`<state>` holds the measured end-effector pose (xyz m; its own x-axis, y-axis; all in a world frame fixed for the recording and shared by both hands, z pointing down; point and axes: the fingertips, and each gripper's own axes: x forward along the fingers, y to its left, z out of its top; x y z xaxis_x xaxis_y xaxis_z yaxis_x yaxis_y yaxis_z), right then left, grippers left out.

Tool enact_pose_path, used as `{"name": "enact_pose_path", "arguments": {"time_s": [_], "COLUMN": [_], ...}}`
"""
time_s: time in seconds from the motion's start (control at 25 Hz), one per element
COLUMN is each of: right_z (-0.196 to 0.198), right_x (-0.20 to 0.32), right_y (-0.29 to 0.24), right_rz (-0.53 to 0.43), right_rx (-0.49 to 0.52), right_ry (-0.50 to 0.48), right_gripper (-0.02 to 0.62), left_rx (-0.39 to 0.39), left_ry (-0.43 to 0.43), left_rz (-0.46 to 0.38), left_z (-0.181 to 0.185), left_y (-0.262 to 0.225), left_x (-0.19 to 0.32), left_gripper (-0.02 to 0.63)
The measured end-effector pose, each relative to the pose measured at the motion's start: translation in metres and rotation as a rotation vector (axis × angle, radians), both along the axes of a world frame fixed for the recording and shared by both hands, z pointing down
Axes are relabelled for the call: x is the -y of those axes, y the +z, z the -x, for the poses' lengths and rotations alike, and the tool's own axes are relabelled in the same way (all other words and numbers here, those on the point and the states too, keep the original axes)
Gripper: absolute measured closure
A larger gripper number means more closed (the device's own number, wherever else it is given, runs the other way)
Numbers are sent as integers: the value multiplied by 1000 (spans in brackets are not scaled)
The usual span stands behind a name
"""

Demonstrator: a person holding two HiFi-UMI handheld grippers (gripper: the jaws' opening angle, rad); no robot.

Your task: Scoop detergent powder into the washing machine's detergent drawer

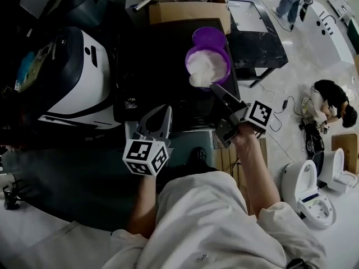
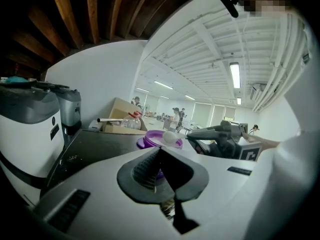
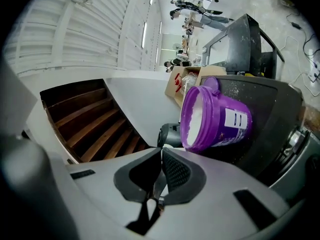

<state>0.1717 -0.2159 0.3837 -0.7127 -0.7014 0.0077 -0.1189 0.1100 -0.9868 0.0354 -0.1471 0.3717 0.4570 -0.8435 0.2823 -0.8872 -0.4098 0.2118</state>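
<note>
A: L gripper (image 2: 159,150)?
B: Jaws together, nothing in them, at front edge of black top (image 1: 151,60).
A: Detergent?
B: Purple tub (image 3: 225,119) on that top, lid off, white powder (image 1: 205,66) inside. R gripper (image 3: 161,150) clamped on heaped scoop (image 2: 170,138) at tub's rim.

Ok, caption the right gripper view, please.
Right hand-held gripper shut on a white plastic scoop beside a purple plastic tub of white powder.

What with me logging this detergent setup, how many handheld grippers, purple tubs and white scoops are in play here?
Grippers: 2 (left gripper, right gripper)
Purple tub: 1
White scoop: 1
Total: 4
</note>
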Motion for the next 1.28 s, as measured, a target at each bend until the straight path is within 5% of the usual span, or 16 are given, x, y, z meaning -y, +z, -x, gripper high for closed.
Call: {"name": "enact_pose_path", "arguments": {"time_s": [0.4,1.28], "right_z": [57,133], "right_x": [-47,-138], "right_y": [0,25], "right_rz": [5,60], "right_rx": [89,78], "right_ry": [-51,-23], "right_gripper": [584,584], "left_rx": [-3,-46], "left_ry": [33,83], "left_rz": [5,23], "left_z": [41,122], "left_y": [0,12], "left_x": [-26,-84], "left_gripper": [594,594]}}
